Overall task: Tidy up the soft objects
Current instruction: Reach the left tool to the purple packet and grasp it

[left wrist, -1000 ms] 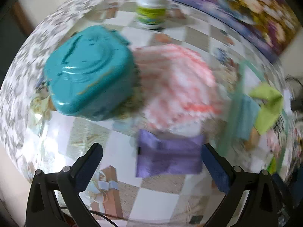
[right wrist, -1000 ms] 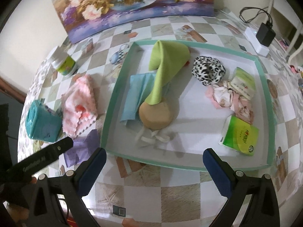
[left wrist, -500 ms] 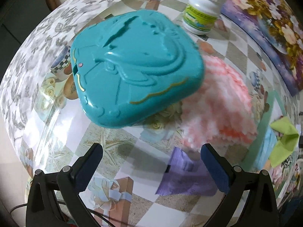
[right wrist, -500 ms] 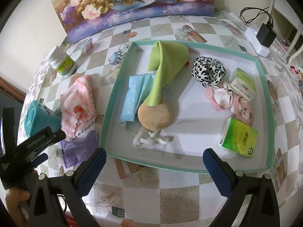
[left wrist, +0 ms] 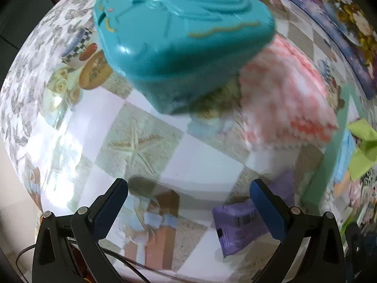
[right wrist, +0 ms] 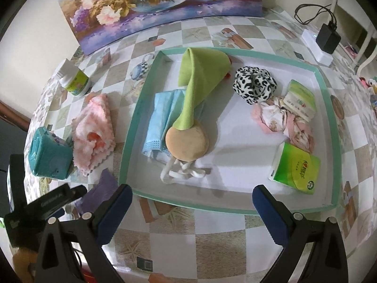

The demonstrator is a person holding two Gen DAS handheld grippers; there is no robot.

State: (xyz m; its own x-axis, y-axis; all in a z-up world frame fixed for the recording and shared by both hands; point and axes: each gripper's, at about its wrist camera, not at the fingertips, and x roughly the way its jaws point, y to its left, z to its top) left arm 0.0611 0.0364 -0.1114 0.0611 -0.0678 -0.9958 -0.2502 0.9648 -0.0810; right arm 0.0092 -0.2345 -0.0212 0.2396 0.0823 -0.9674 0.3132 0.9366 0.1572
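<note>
My left gripper (left wrist: 188,188) is open over bare tablecloth, nothing between its fingers. A purple packet (left wrist: 240,224) lies just by its right finger. A pink-and-white cloth (left wrist: 282,89) lies further ahead to the right, beside a teal plastic box (left wrist: 183,35). My right gripper (right wrist: 192,191) is open and empty at the near rim of the green-edged tray (right wrist: 128,141). In the tray lie a green cloth (right wrist: 200,77), a blue mask (right wrist: 162,113), a tan round puff (right wrist: 186,141), a spotted scrunchie (right wrist: 254,85), pink floral fabric (right wrist: 282,122) and two green tissue packs (right wrist: 297,167).
Left of the tray sit the pink cloth (right wrist: 92,127), teal box (right wrist: 49,155), purple packet (right wrist: 101,188) and a small bottle (right wrist: 75,77). A flower painting (right wrist: 160,7) leans on the back wall. A charger (right wrist: 327,37) lies at the back right. The left gripper's body (right wrist: 47,202) shows at the lower left.
The left gripper has swung leftward: the purple packet, once between its fingers, now lies by its right finger, and the teal box looms closer. The right gripper has barely moved.
</note>
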